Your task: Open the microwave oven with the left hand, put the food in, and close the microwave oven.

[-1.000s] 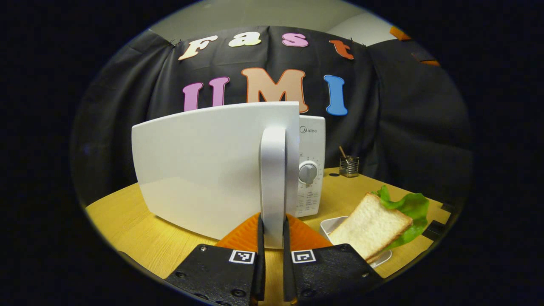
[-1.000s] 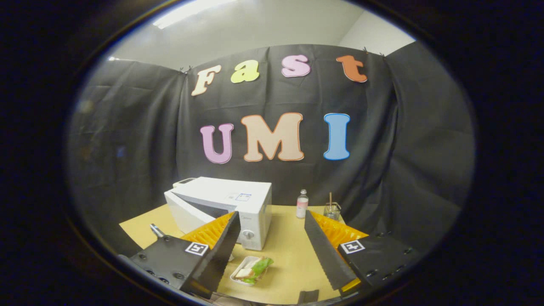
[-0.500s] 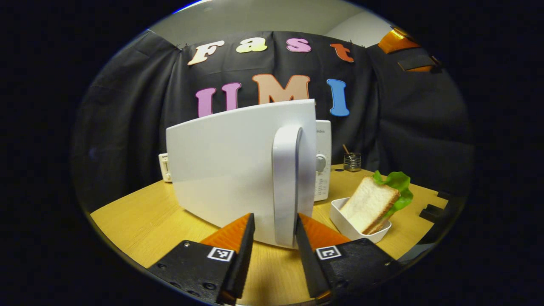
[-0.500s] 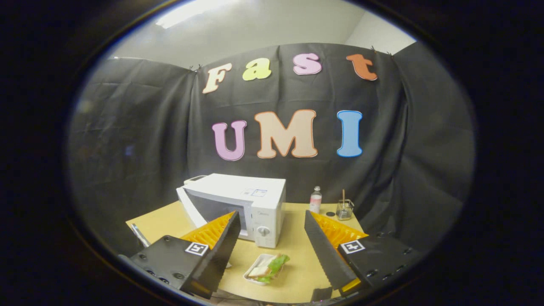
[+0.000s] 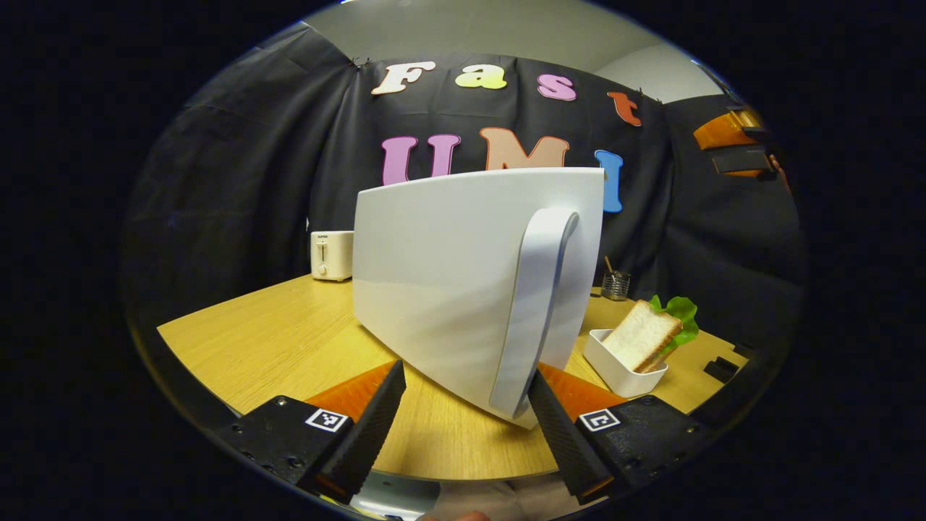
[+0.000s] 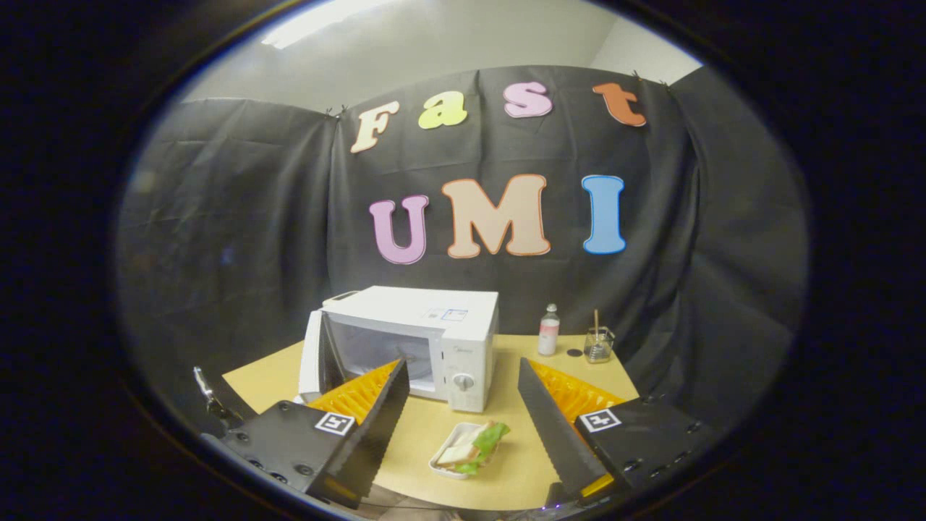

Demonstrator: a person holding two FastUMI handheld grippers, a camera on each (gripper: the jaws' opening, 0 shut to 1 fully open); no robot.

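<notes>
While the microwave door hangs swung wide, this is how things stand from beside the bench.

Left gripper view: left gripper [image 5: 463,423] spread, pinching nothing; door handle [image 5: 534,311] sits just past its fingers, whether touching I cannot tell. Door [image 5: 448,275] open. One toaster [image 5: 331,255] far back on the bench [image 5: 275,340]. One sandwich [image 5: 647,340] in one white tray [image 5: 615,365], beside the door.

Right gripper view: right gripper [image 6: 463,427] spread, empty, hovering above the sandwich. One microwave oven [image 6: 427,340], cavity exposed. One bottle [image 6: 549,330], one glass cup [image 6: 597,346].

Progress: opening looks done; loading the food and closing remain.
</notes>
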